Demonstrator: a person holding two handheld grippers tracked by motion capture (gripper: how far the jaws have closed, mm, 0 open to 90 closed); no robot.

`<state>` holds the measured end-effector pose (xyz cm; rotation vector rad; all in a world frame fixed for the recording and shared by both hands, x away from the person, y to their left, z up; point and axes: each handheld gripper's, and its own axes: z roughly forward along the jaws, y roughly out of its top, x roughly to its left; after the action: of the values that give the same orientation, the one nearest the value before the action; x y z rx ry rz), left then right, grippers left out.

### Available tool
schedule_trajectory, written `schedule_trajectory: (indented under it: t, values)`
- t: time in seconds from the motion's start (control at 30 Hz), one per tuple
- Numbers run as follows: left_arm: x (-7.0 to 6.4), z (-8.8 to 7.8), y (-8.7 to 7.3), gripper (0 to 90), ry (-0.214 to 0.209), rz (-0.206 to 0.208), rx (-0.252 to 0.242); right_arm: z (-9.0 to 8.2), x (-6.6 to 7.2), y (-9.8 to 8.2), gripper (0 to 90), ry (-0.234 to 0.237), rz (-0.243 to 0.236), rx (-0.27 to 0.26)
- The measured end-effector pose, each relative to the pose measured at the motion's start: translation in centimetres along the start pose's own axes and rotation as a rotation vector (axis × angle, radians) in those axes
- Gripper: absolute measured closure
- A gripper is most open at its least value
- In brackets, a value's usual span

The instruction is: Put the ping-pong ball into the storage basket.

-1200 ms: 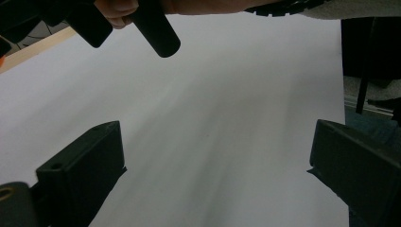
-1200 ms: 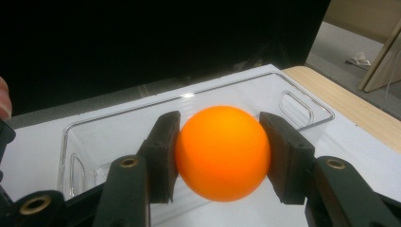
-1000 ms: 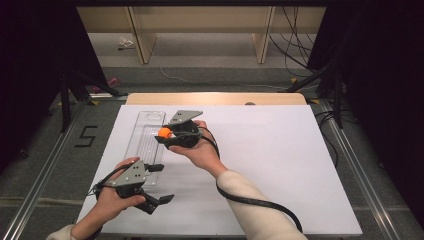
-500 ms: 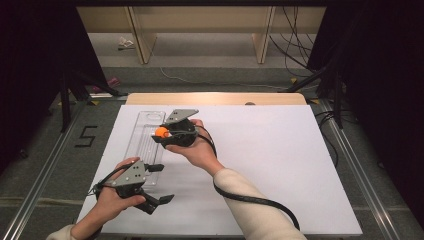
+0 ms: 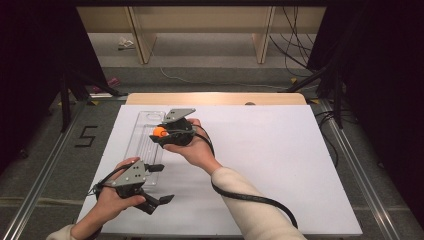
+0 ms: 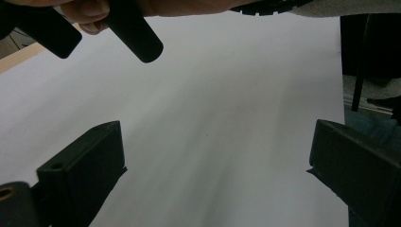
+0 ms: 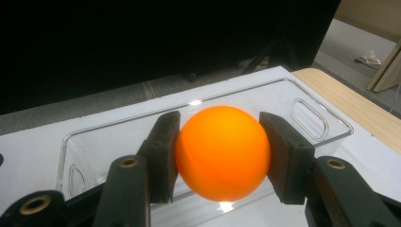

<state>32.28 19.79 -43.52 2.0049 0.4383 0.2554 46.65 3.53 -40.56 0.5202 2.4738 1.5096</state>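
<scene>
Clearly, the right gripper [image 7: 220, 156] had its two black jaws closed on an orange ball [image 7: 222, 152], one pad pressed against each side of it. Seen from the high view, that gripper [image 5: 161, 132] was held over the long clear tray [image 5: 142, 145], which lay lengthwise near the left edge of the white table [image 5: 280, 165], and the ball [image 5: 159, 132] sat at the gripper's tip, above the tray's middle part. From the right gripper view, the tray [image 7: 312, 118] spread out below and behind the ball, its clear rim and an oval handle slot visible at the far end; whether the ball touched the tray floor could not be told. The left gripper [image 5: 159, 183] rested nearer the person, just past the tray's near end, low over the bare tabletop. Its jaws stood wide apart with nothing between them, which the left gripper view [image 6: 215, 175] confirmed: only white surface lay between the two dark blocks. At the top of that view, the right hand [image 6: 151, 5] and dark parts of its gripper showed farther off. The two grippers were near each other but apart.
</scene>
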Motion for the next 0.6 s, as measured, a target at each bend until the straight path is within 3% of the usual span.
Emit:
schedule_trajectory:
  t: [0.6]
  values:
    - [-0.01,0.01,0.01,3.8,-0.001,0.000,0.000,0.96,0.05,0.59,51.7,0.013,-0.003,0.015]
